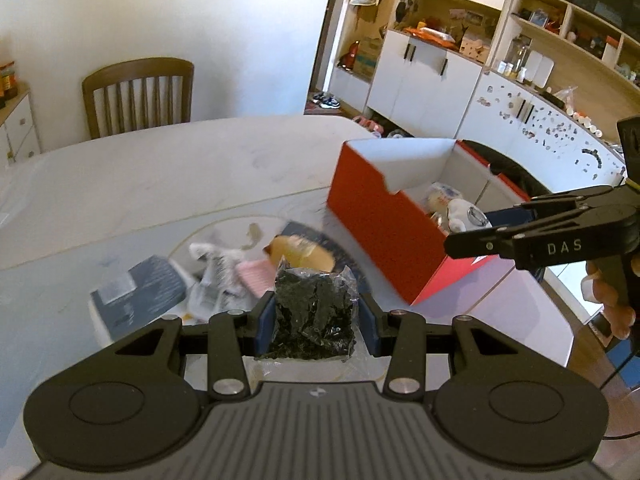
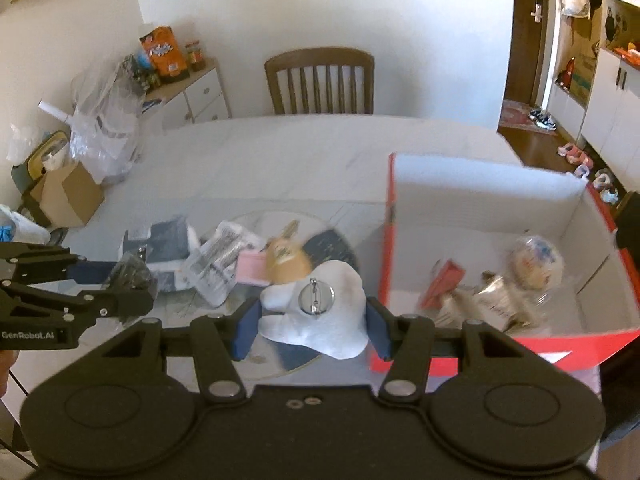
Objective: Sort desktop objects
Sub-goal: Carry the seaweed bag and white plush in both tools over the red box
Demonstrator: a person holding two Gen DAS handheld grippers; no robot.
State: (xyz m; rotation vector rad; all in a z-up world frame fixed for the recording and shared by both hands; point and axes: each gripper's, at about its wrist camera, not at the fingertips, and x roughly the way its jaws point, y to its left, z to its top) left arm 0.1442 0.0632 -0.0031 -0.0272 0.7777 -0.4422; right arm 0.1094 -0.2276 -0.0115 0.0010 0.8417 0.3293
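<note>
The left gripper (image 1: 316, 322) is clamped on a clear plastic bag of small black pieces (image 1: 310, 316); its blue pads (image 1: 265, 326) press the bag from both sides and hold it clear of the white table (image 1: 160, 168). The right gripper (image 2: 312, 320) is clamped on a white plush figure (image 2: 316, 316) with a round metal pin badge (image 2: 315, 297) fixed to it, the pads squeezing its flanks.

Beyond the left gripper's tips, down on the table, lies the unsorted pile: a tan rounded toy (image 1: 298, 254) straight ahead, a pink ribbed item (image 1: 256, 276) and a crumpled printed wrapper (image 1: 218, 276) a little to the left, and a dark grey box (image 1: 136, 292) further left still. From the right gripper's side the same heap sits ahead and to its left.

An open red cardboard box (image 1: 376, 216) with a white inside stands ahead and to the right of both grippers. It already holds a clear-wrapped round item (image 2: 534, 260), a red packet (image 2: 444, 284) and a crinkled silvery wrapper (image 2: 488, 304), all blurred.

A wooden chair (image 2: 320, 80) stands at the far side of the table.
</note>
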